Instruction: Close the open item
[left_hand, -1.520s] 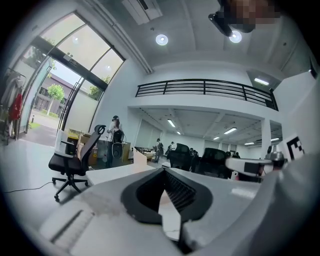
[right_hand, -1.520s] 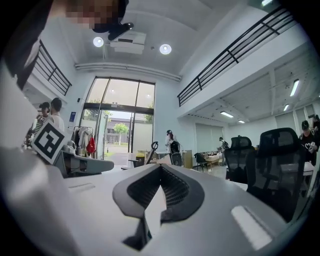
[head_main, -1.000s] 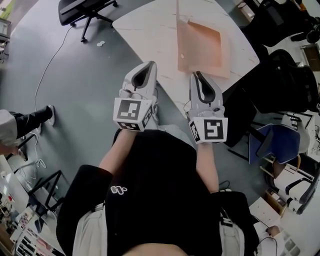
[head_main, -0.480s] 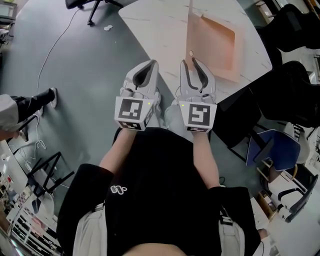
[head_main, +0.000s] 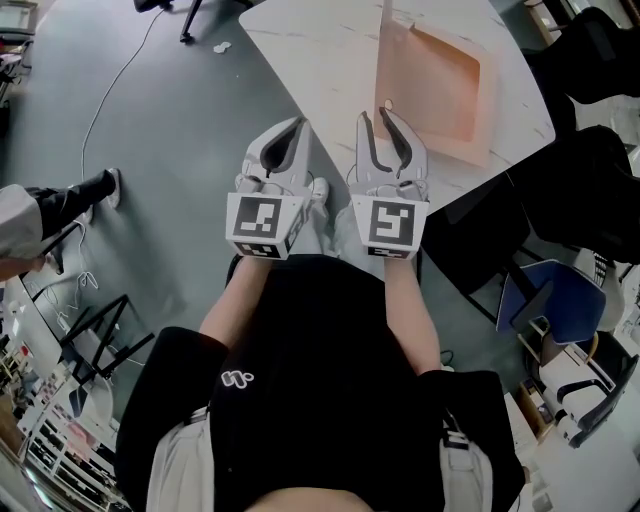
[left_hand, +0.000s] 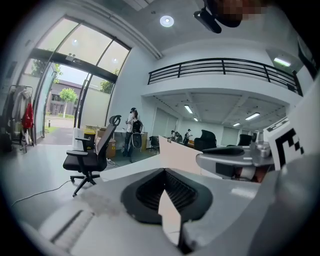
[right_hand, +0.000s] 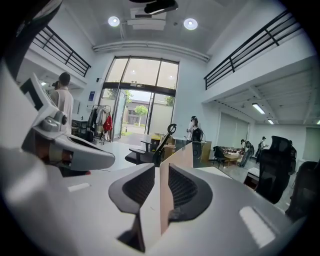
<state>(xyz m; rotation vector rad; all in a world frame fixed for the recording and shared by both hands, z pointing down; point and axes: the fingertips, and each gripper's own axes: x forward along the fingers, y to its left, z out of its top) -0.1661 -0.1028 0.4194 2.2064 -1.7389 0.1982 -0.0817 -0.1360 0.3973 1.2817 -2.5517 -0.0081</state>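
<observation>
A peach-coloured flat box lies open on the white table, its lid standing upright along the left side. Both grippers hover side by side over the table's near edge, short of the box. My right gripper points at the lid's near end; its jaws stand apart and are closing, with nothing between them. Through that gap in the right gripper view, the lid shows farther off. My left gripper is over the floor beside the table, tips together and empty. The lid also shows in the left gripper view.
Black office chairs and a blue chair crowd the table's right side. Another black chair stands on the grey floor to the left. A person's leg and a cable are at the left.
My right gripper has moved left, close beside the left one, and its jaws have parted. The left gripper has hardly moved.
</observation>
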